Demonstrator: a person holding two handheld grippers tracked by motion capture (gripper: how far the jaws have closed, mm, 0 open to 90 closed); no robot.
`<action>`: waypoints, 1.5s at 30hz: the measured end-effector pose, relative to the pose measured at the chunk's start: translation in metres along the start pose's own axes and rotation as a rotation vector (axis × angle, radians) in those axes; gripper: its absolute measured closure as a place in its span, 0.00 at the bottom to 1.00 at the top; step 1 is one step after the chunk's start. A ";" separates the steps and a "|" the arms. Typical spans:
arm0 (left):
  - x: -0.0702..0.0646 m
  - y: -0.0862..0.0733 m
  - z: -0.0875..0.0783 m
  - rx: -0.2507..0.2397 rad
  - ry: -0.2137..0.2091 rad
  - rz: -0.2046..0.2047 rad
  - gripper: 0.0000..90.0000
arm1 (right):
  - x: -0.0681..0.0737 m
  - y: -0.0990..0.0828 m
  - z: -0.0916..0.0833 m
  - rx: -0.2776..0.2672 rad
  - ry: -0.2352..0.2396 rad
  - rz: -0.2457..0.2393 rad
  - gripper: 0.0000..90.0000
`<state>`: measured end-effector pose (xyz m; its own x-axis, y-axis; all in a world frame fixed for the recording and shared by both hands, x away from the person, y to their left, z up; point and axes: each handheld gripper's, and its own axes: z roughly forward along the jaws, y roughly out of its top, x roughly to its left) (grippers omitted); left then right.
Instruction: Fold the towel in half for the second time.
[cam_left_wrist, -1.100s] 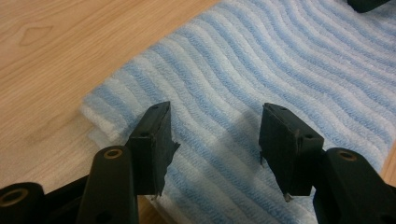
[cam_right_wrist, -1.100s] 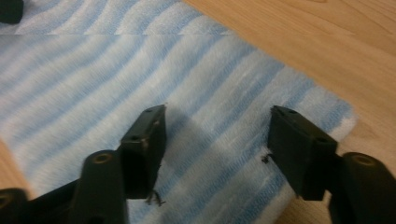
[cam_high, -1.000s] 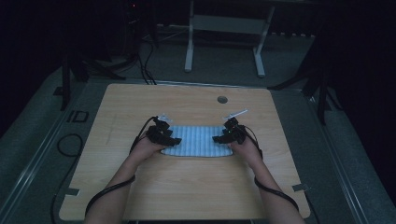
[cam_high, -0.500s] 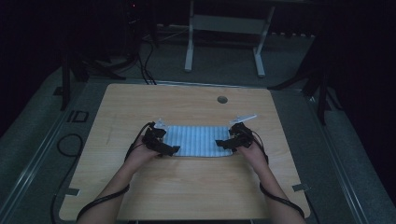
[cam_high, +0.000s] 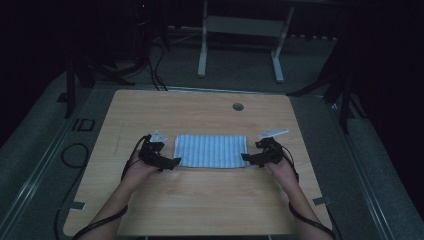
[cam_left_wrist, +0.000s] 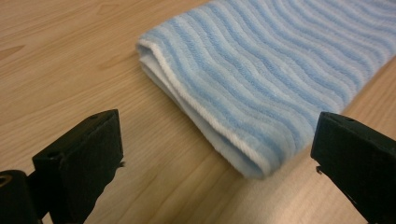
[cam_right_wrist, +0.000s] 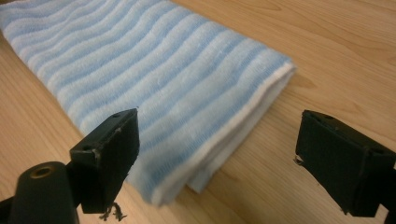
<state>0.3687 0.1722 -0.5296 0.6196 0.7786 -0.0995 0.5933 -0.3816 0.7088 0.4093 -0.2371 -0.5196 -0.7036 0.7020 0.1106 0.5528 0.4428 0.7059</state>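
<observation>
You have drawn both hands outward off the folded blue-striped towel (cam_high: 211, 151), and both sets of jaws have just been opening. Your left gripper (cam_high: 169, 163) and right gripper (cam_high: 249, 159) now stand wide apart, holding nothing, just beside the towel's ends on the wooden table (cam_high: 200, 200). The gripper views reveal stacked white-edged layers at each near corner.
</observation>
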 end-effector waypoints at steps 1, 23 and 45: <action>0.000 -0.002 -0.003 -0.004 0.005 0.001 0.03 | -0.001 -0.001 -0.001 -0.001 -0.003 -0.001 0.15; 0.021 -0.060 -0.039 -0.010 0.060 -0.132 0.03 | -0.028 -0.052 -0.042 -0.081 -0.107 0.103 0.13; 0.035 -0.095 -0.071 -0.060 0.146 -0.233 0.03 | -0.044 -0.095 -0.067 -0.117 -0.240 0.212 0.13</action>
<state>0.2971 0.2709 -0.5509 0.3871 0.9070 -0.1661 0.6766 -0.1570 0.7194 0.3580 -0.3473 -0.5449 -0.4460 0.8888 0.1052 0.6107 0.2162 0.7618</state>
